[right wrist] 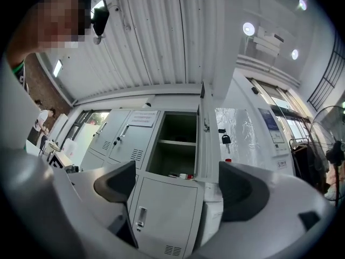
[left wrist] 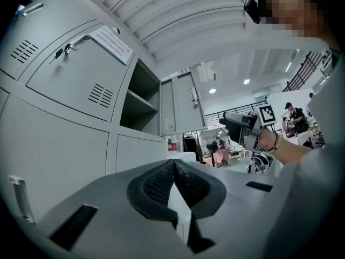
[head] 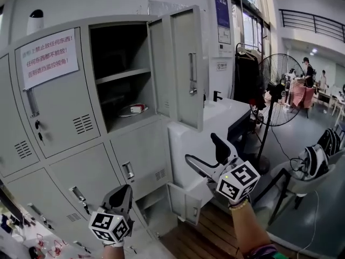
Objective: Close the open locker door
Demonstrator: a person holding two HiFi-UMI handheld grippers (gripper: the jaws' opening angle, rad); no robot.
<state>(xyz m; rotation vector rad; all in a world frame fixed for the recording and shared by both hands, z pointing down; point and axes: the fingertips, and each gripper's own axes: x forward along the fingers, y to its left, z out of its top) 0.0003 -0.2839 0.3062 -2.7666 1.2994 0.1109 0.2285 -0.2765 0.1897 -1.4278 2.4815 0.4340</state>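
Left tongs pinched together, empty; right tongs spread wide, empty; locker door hangs open.

The locker bank is sheet metal under smooth pale-grey paint with a faint satin sheen. The open locker door, at twelve o'clock in the head view, has the same finish and carries a shiny bare-metal handle. At ten o'clock a matt white paper notice is stuck on. The left gripper and right gripper are matt grey plastic — their pads black, finely textured, rubbery. At six o'clock lies brown wood flooring.
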